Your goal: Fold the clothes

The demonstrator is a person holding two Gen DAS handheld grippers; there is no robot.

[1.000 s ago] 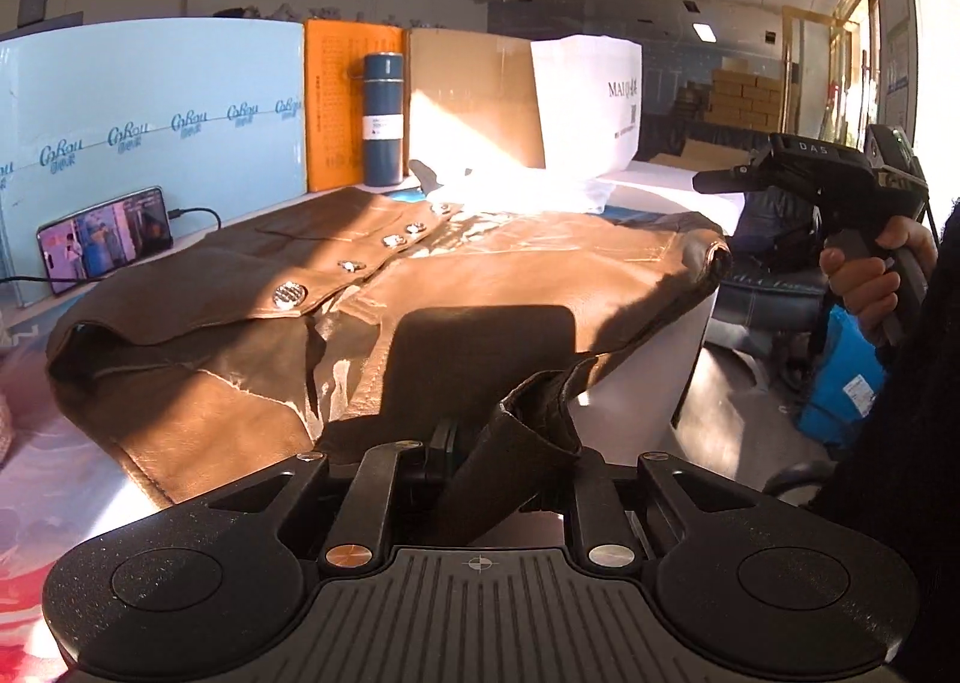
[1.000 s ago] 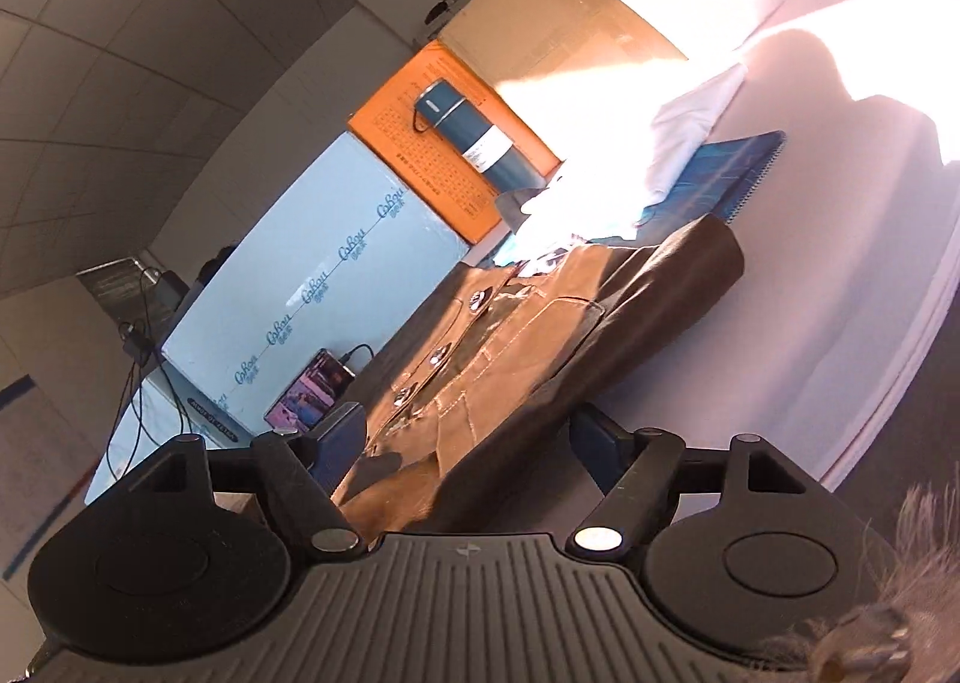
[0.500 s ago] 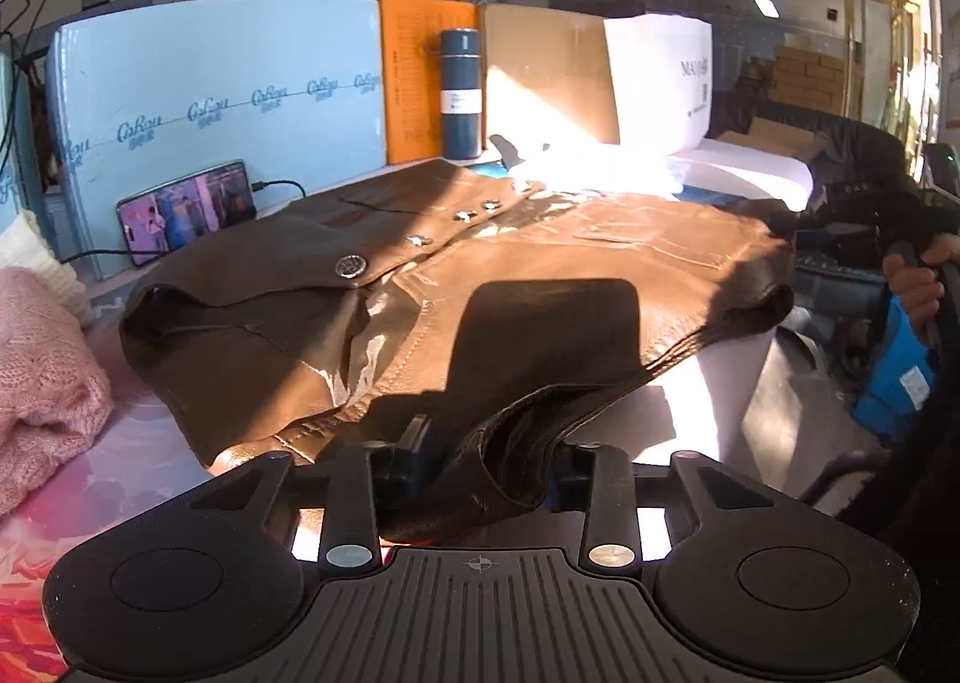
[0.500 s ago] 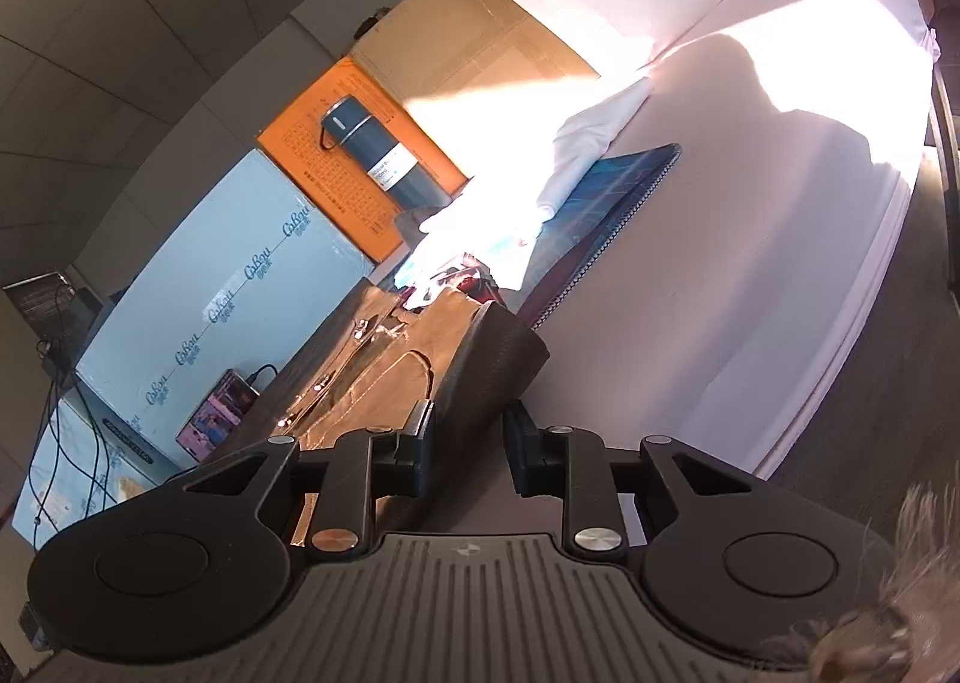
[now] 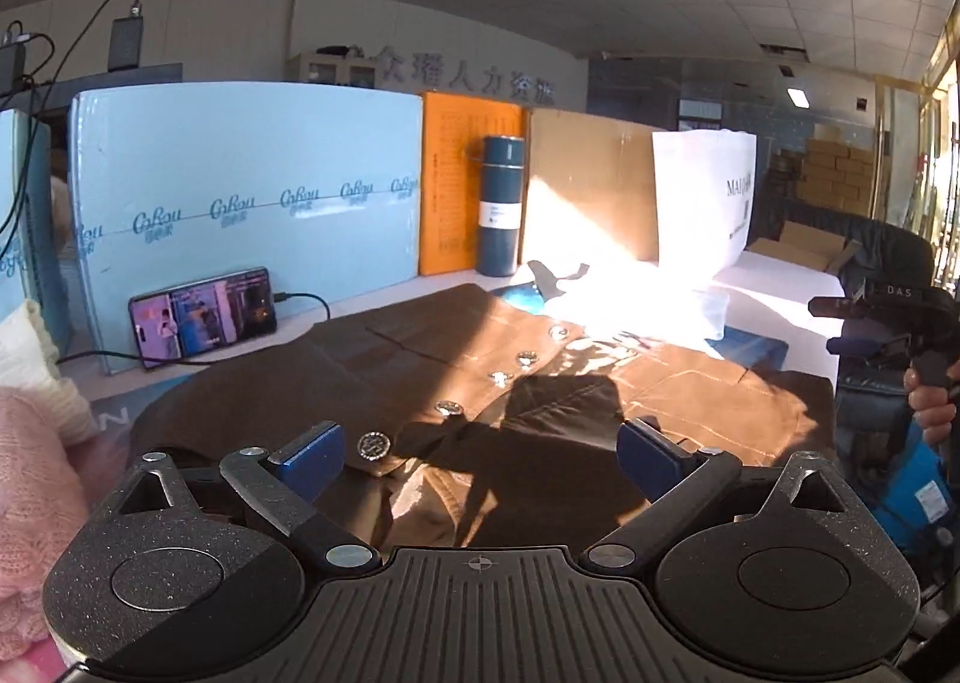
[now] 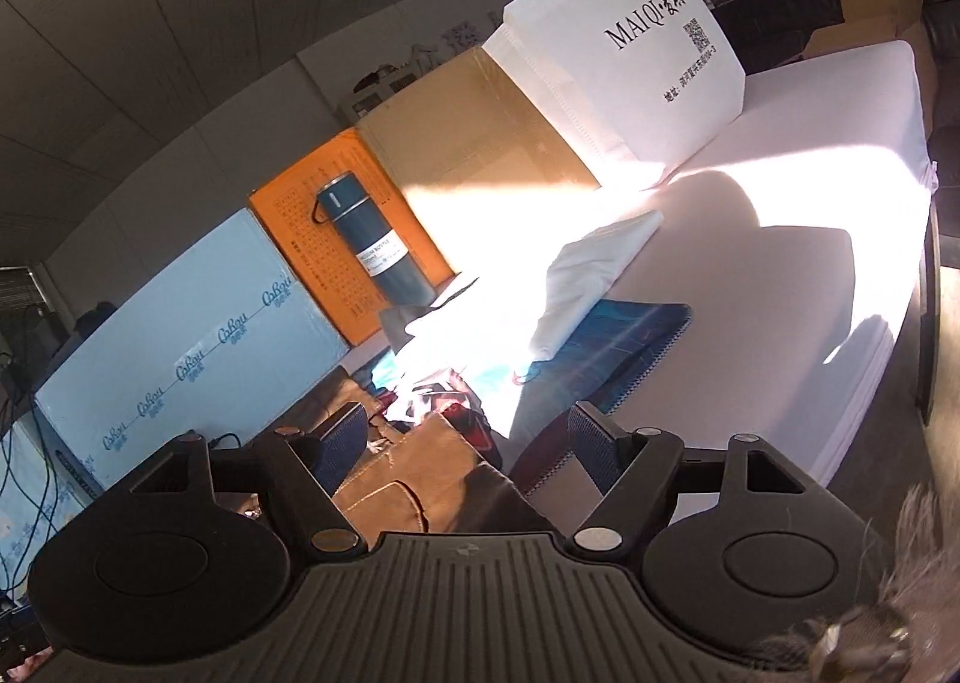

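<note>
A brown leather jacket (image 5: 528, 407) with round metal snaps lies spread flat on the table, front side up. My left gripper (image 5: 480, 452) is open just above its near edge and holds nothing. My right gripper (image 6: 471, 443) is open over the jacket's right corner (image 6: 414, 479), which lies loose between the fingers. The right gripper also shows at the right edge of the left wrist view (image 5: 888, 323), held in a hand beside the jacket's right side.
A phone (image 5: 204, 317) with a lit screen leans on a light blue panel (image 5: 240, 203). A blue flask (image 5: 501, 206), orange board, cardboard sheet and white bag (image 6: 630, 65) stand behind. White cloth (image 6: 594, 275) and a blue notebook (image 6: 624, 341) lie beyond. Pink knitwear (image 5: 30, 503) lies left.
Both grippers were shut on the jacket's near edge and corner half a second ago. Both have opened and let go, and the jacket now lies flat.
</note>
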